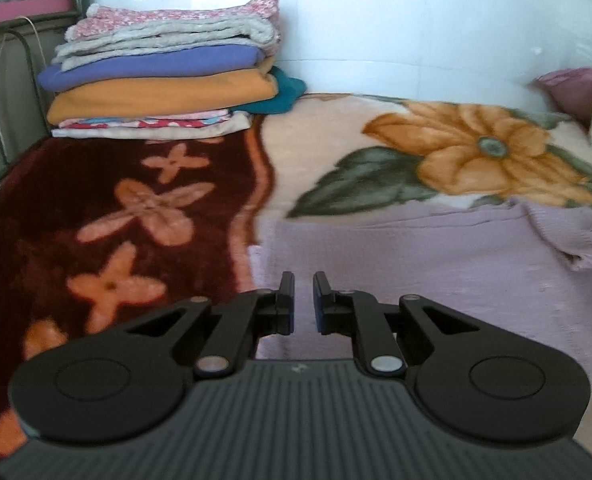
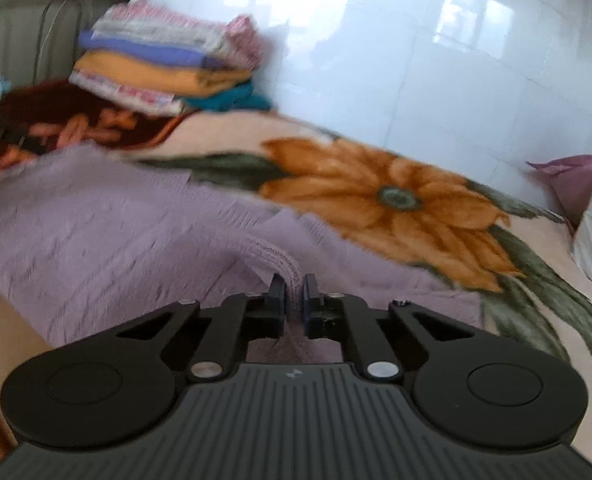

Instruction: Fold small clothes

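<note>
A lilac knit garment (image 2: 108,248) lies spread on a flowered blanket (image 1: 475,152). The right gripper (image 2: 294,292) pinches its ribbed edge at lower centre. The left gripper (image 1: 303,300), fingers nearly closed and empty, hovers above it. Folded clothes (image 1: 164,72) sit stacked upper left.

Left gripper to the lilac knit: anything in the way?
Nothing visible. The left gripper hangs shut and empty just over the lilac knit. The right gripper is shut on its ribbed edge.
</note>
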`<state>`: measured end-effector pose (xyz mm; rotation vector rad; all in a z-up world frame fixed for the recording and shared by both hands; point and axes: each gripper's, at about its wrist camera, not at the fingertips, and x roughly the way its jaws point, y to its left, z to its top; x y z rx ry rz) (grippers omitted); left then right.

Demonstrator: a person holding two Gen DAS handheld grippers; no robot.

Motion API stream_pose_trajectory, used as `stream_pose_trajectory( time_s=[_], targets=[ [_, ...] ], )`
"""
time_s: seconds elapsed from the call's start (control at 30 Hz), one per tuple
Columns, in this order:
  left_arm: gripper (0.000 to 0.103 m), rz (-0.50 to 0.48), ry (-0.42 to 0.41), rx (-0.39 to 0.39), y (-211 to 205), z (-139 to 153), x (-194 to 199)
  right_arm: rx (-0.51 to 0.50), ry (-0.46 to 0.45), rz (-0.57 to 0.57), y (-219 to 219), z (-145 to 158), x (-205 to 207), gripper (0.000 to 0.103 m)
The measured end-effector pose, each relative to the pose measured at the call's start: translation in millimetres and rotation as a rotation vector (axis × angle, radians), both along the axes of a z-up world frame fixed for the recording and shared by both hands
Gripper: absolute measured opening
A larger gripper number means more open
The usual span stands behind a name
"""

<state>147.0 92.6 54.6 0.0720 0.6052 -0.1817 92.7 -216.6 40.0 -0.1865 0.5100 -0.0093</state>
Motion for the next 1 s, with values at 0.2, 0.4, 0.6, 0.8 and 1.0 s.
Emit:
stream_pose_trajectory(
  time_s=[0.2,0.4,0.6,0.8,1.0],
  targets=[
    [0.014,-0.049,0.004,-0.028,-10,4,-7,0.051,0.009,-0.141,-46,12,26,0.008],
    [0.014,-0.06,0.037,-0.014,-14,-9,-5,0.14,0.099,-0.336,-95,-6,49,0.01],
    [0.014,-0.048,0.073,-0.005,-12,-19,-1,0.19,0.053,-0.374,-107,-5,28,0.01],
    [0.014,-0.057,0.08,-0.01,-12,-20,-2,0.352,0.086,-0.164,-95,2,24,0.01],
    [0.014,-0.044,0.106,-0.02,-13,-27,1,0.343,0.178,-0.249,-105,-30,54,0.009]
  ],
)
